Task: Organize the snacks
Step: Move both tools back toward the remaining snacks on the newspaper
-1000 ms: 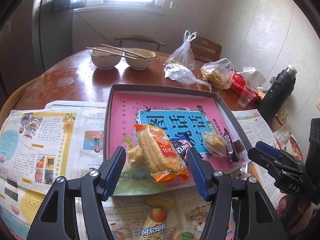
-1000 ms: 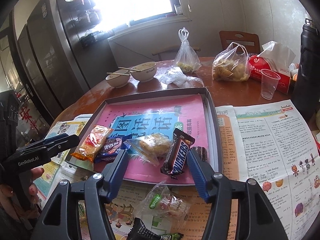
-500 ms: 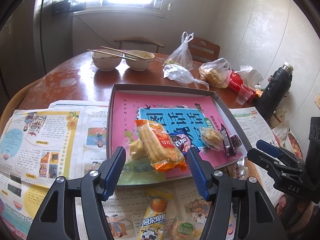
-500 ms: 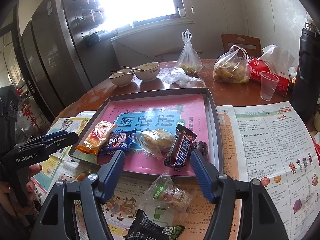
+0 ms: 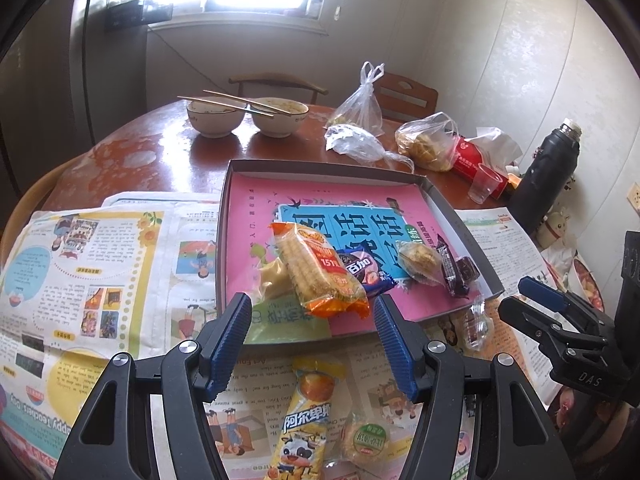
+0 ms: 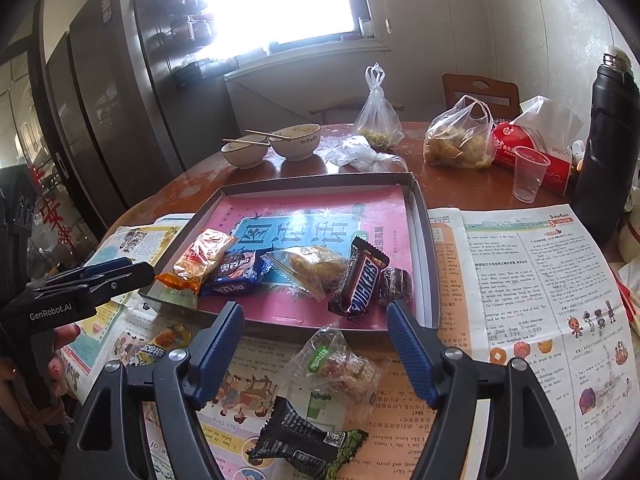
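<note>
Snacks are being moved into the tray (image 6: 424, 264); I judge this the pause between placements. Working left to right: left gripper (image 5: 312, 340) stands half open and empty above the yellow milk-candy pack (image 5: 306, 424); right gripper (image 6: 314, 344) is opening, nothing pressed between its pads. Count: six snacks inside the tray, four visible on the newspaper (image 6: 532, 280). Next, lower onto the clear-wrapped snack (image 6: 340, 364) and close.
</note>
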### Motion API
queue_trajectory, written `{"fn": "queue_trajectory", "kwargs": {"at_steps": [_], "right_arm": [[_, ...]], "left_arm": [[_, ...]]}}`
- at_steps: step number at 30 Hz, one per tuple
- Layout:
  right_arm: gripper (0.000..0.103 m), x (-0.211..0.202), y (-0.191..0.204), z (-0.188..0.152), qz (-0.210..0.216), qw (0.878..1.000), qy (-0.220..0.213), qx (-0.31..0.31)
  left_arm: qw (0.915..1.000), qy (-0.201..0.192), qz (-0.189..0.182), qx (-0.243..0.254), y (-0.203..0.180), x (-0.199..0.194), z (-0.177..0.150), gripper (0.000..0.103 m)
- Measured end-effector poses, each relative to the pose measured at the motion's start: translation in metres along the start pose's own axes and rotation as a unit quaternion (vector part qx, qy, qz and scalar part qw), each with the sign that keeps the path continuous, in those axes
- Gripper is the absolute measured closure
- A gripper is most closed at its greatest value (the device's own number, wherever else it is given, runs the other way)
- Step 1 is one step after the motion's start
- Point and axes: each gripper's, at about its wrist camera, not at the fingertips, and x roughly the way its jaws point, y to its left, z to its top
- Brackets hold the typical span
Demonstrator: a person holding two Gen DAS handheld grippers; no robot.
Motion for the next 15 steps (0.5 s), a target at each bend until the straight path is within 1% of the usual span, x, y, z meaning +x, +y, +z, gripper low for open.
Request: {"fn": "queue_trajectory", "kwargs": {"at_steps": [8, 15], "right_arm": [[0.025, -0.005, 0.007, -0.007, -0.007, 1.000, -0.002, -0.017], [0.022, -0.008, 0.012, -0.010, -0.007, 1.000, -0.005, -0.025]], "left_arm": [[0.9999, 0.006, 0.010, 0.002, 0.003, -0.003, -0.008, 0.037], [0.9998, 0.011, 0.010, 0.009, 0.001, -0.006, -0.015, 0.037]]}}
